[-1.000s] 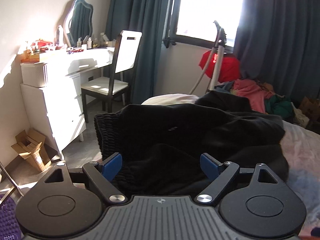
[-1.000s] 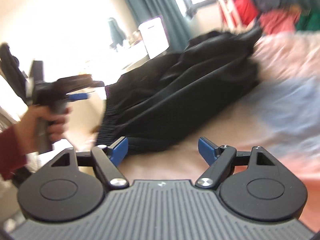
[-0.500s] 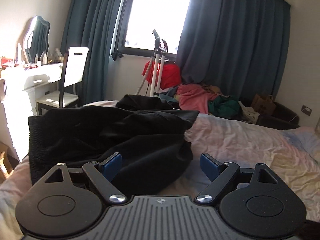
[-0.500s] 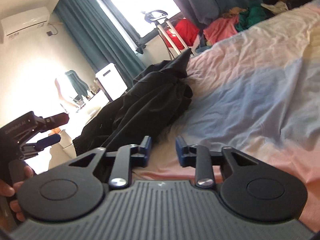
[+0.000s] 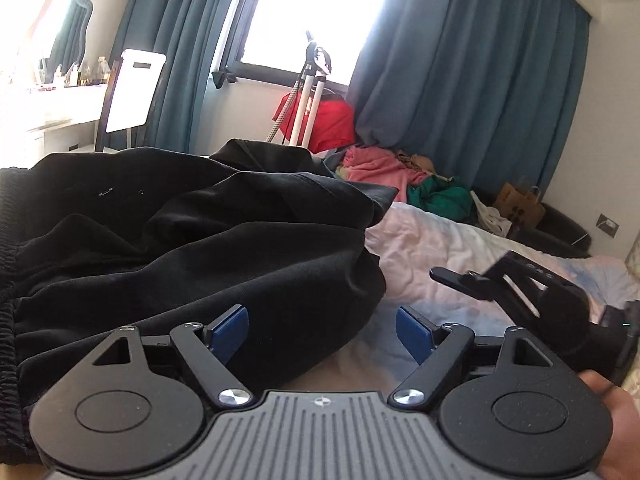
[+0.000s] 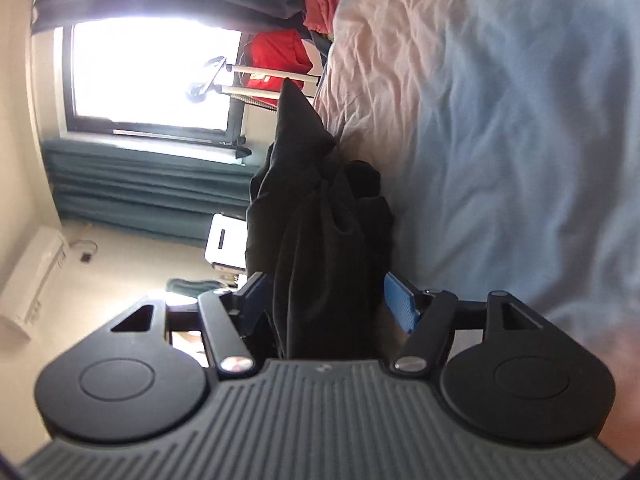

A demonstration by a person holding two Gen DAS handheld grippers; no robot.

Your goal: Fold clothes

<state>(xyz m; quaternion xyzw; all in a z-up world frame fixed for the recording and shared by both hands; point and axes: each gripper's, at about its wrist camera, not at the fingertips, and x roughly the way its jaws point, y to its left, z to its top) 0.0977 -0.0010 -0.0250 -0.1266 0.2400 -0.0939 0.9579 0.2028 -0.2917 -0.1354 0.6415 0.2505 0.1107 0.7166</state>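
Right wrist: opening right tongs (image 6: 322, 300) astride black garment (image 6: 320, 220), pads clear.

Left hand-held gripper (image 5: 322, 330), right hand-held gripper (image 6: 324, 300), black linkage arms, blue pads, silver pivot screws, ribbed grey housing

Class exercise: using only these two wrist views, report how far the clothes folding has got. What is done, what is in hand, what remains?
Done: nothing visibly; the black garment lies rumpled on the bed. In hand: the right gripper, rolled sideways, has the garment's edge between its opening jaws, pads apparently not pressing; the left gripper is open over the cloth's near edge. Left: gripping, smoothing, every fold, probably also the heaped clothes beyond.
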